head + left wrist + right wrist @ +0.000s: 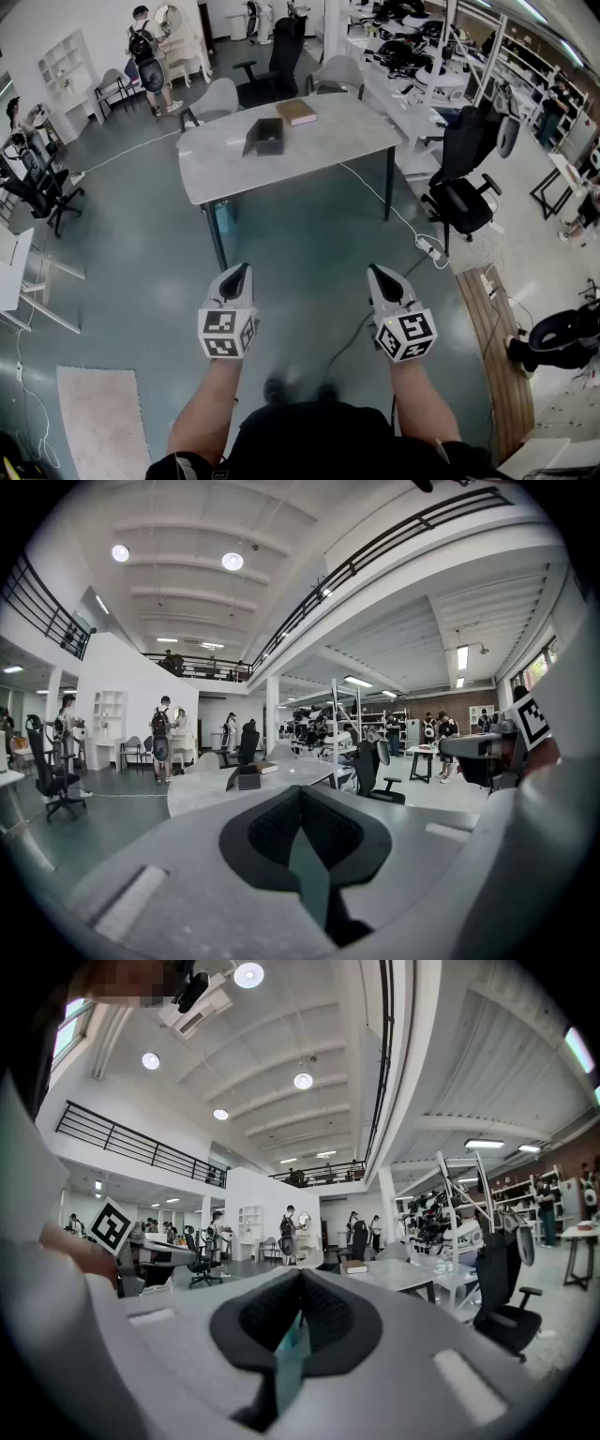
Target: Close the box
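Grey-green floor (300, 253), smooth and faintly glossy, fills most of what I see from the head view, and I stand on it well apart from the work. Beyond it is the pale counter (319, 145), a slab with rounded corners and a mottled, stone-like face on thin dark legs, with moulded grey chairs (217, 98) tucked behind it. Near the middle of the counter sits the box (267, 137): small, dark and matt, probably stiff card, its lid flap (251, 139) raised on one side so the mouth is open. Just behind it lies a flat brown slab (296, 112), book-shaped. I judge the task to be at the approach, with nothing touched yet. The left tool (240, 272) and the right tool (374, 272) are held out in front of me, both pale plastic with black ribbed pads, both closed tight on nothing. Next I need to walk up to the counter, bring one closed tip behind the raised flap and fold it down over the mouth; the light box may slide, so the other tool should brace its wall.
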The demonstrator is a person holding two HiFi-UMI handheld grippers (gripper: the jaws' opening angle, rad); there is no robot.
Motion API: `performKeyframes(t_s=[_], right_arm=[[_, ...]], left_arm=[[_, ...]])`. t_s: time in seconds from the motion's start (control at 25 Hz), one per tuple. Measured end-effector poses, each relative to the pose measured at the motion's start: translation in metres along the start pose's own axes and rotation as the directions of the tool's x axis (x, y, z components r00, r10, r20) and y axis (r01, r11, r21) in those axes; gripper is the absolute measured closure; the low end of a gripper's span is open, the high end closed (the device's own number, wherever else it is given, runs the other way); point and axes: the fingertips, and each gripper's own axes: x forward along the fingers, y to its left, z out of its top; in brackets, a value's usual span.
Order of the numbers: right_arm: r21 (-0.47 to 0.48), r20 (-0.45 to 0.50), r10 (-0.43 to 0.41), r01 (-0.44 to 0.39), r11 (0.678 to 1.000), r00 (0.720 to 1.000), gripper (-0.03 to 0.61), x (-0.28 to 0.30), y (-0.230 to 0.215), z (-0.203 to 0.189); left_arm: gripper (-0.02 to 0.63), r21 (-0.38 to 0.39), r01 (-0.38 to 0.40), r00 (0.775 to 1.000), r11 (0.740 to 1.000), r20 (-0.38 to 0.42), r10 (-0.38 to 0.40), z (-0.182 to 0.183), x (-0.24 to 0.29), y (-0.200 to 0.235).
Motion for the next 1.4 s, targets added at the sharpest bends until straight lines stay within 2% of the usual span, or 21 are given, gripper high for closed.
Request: performKeyframes(t_s=[0.2,0.48,0.64,0.8,0.88,1.12,1.4], right_arm=[[0.012,0.014,0.005,-0.005,1.0,1.0,0.578,-0.002,-0.017,0.002],[0.014,0.011,0.03,-0.03,0.999,0.999,0.578,-0.016,-0.035,-0.003],[0.043,0.006,0.081,-0.081,0.996,0.997,0.577,-0.029,-0.041,-0.009],[0.058,0.002,0.108,-0.107,0.993,0.994,0.577,-0.034,-0.049,-0.01],[0.06,-0.001,0.11,-0.11,0.992,0.994,0.577,-0.038,-0.055,-0.01],[0.073,-0.014,0.076,-0.075,0.995,0.997,0.577,-0.054,-0.075,-0.017],[0.099,-0.041,0.078,-0.073,0.992,0.996,0.577,-0.045,-0.084,-0.031]], left_arm=[[0.603,0.027,0.003,1.0,1.0,0.01,-0.003,0.011,0.01,-0.012],[0.603,-0.02,-0.002,1.0,1.0,-0.011,0.002,0.005,0.01,-0.046],[0.603,-0.025,-0.035,0.999,0.999,-0.016,0.035,0.004,0.006,-0.061],[0.603,0.009,-0.036,0.999,0.999,-0.033,0.036,0.001,0.005,-0.074],[0.603,0.008,-0.036,0.999,0.999,-0.04,0.036,-0.003,0.006,-0.079],[0.603,-0.072,-0.057,0.998,0.996,-0.022,0.056,-0.007,0.004,-0.087],[0.603,-0.069,-0.042,0.999,0.997,-0.025,0.04,-0.01,0.026,-0.09]])
